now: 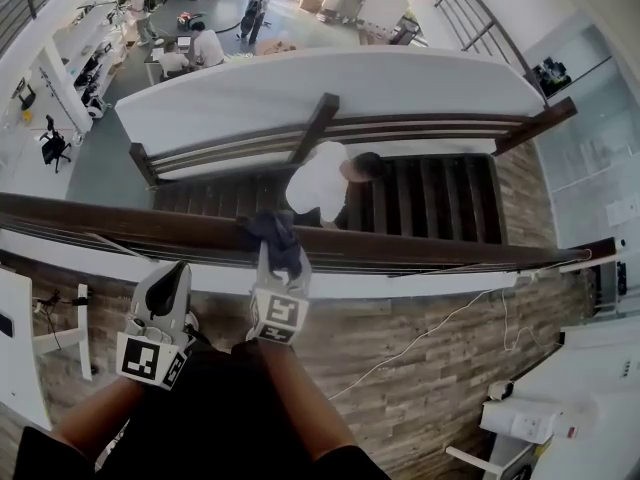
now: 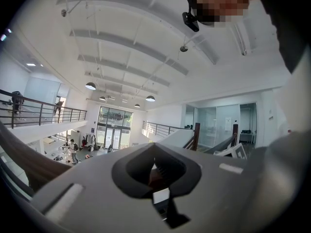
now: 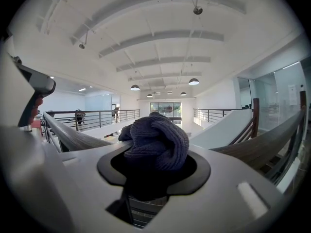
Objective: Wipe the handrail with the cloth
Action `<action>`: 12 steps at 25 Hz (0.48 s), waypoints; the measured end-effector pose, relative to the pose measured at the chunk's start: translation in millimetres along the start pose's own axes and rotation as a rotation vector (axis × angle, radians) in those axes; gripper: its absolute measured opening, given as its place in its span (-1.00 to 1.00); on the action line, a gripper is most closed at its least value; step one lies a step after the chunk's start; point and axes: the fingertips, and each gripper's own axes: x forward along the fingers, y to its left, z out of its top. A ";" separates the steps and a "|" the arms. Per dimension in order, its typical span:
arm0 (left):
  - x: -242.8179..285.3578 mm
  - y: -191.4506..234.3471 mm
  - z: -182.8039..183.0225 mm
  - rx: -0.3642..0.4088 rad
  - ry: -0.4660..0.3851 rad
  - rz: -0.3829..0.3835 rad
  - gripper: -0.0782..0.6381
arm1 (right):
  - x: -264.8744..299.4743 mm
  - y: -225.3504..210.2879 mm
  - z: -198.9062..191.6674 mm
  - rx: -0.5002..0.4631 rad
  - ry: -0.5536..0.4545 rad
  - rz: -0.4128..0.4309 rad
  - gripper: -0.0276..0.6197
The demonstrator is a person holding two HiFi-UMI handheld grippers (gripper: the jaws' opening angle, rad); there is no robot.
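Observation:
A dark wooden handrail (image 1: 450, 251) crosses the head view from left to right, with a stairwell beyond it. A dark blue knitted cloth (image 1: 270, 230) lies bunched on top of the rail near its middle. My right gripper (image 1: 275, 256) is shut on the cloth and presses it on the rail. In the right gripper view the cloth (image 3: 158, 140) fills the jaws of the right gripper (image 3: 154, 171), and the handrail (image 3: 73, 137) runs off to both sides. My left gripper (image 1: 178, 271) hangs just below the rail, left of the cloth, shut and holding nothing; the left gripper (image 2: 156, 171) points upward past the handrail (image 2: 24, 161).
Below the rail a person in a white shirt (image 1: 320, 183) is on the dark staircase (image 1: 430, 198). A white cable (image 1: 420, 338) trails over the wood floor at right. White furniture (image 1: 560, 408) stands at lower right and a white desk edge (image 1: 18, 338) at left.

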 end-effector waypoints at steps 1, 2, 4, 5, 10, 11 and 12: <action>-0.5 -2.1 -0.7 0.001 0.003 -0.003 -0.78 | -1.7 -4.9 0.1 0.005 -0.004 -0.008 -0.37; -0.6 -4.2 -1.5 0.002 0.006 -0.005 -0.78 | -3.2 -9.9 -0.2 0.008 -0.007 -0.016 -0.37; 1.7 -8.1 -3.4 0.001 0.008 -0.008 -0.78 | -4.1 -20.4 -1.1 0.012 -0.011 -0.029 -0.37; 3.7 -10.5 -3.9 0.000 0.008 -0.009 -0.78 | -4.3 -26.0 -1.4 0.014 -0.012 -0.035 -0.37; 11.5 -25.7 -3.6 -0.001 0.003 -0.018 -0.78 | -8.6 -49.4 -3.1 0.024 -0.011 -0.054 -0.37; 12.7 -28.7 -3.9 -0.001 0.002 -0.020 -0.78 | -9.2 -53.3 -2.7 0.026 -0.012 -0.057 -0.37; 13.9 -31.5 -4.2 -0.002 0.000 -0.021 -0.78 | -9.8 -57.6 -2.8 0.026 -0.014 -0.061 -0.37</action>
